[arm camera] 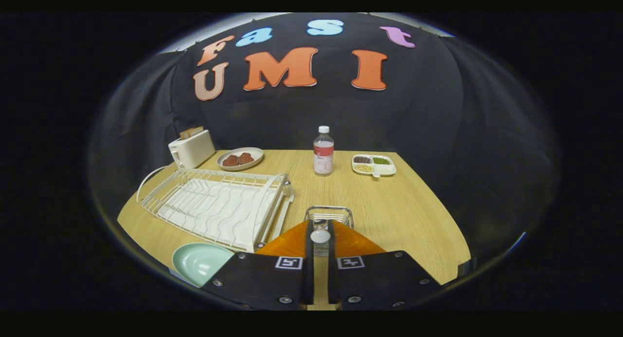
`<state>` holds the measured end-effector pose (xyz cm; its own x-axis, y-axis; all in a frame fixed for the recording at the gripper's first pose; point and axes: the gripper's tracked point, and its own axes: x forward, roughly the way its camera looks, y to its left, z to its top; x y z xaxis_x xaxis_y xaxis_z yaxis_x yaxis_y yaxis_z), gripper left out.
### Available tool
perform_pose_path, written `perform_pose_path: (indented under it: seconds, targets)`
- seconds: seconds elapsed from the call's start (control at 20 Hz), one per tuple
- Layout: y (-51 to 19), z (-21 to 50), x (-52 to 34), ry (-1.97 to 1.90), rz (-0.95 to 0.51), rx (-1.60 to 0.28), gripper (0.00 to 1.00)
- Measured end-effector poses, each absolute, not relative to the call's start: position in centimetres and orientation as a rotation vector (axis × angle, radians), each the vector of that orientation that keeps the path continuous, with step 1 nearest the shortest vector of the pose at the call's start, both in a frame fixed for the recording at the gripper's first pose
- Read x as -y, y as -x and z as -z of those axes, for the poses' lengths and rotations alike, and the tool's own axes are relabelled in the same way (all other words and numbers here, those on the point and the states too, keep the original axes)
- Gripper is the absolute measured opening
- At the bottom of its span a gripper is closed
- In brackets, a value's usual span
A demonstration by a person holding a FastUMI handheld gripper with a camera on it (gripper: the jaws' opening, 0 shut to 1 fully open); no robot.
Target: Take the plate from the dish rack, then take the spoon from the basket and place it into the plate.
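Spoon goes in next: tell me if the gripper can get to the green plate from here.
Probably yes: the gripper is shut on the spoon, and the green plate lies open on the table beside the dish rack.

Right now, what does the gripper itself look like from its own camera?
The gripper has two broad, flat black plates studded with round screws, each bearing a square black-and-white marker tag near its inner edge. Its two fingers run forward as narrow parallel bars.

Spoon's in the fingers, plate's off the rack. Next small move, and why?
Probably lift the spoon clear of the basket, then swing toward the plate beside the dish rack: the gripper looks shut on the spoon, directly over the basket.
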<state>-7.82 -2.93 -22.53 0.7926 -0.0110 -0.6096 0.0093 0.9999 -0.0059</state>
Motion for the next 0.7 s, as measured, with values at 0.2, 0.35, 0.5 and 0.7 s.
perform_pose_path:
  seconds: [0.2, 0.35, 0.5, 0.7]
  targets:
    - [7.8, 19.6, 3.2, -0.013, 0.011, -0.629, 0.11]
    - [8.5, 17.3, 3.0, -0.024, -0.011, -0.609, 0.11]
    - [9.9, 16.9, 2.2, -0.043, -0.054, -0.649, 0.11]
    - [11.5, 16.0, 0.4, -0.078, -0.118, -0.655, 0.11]
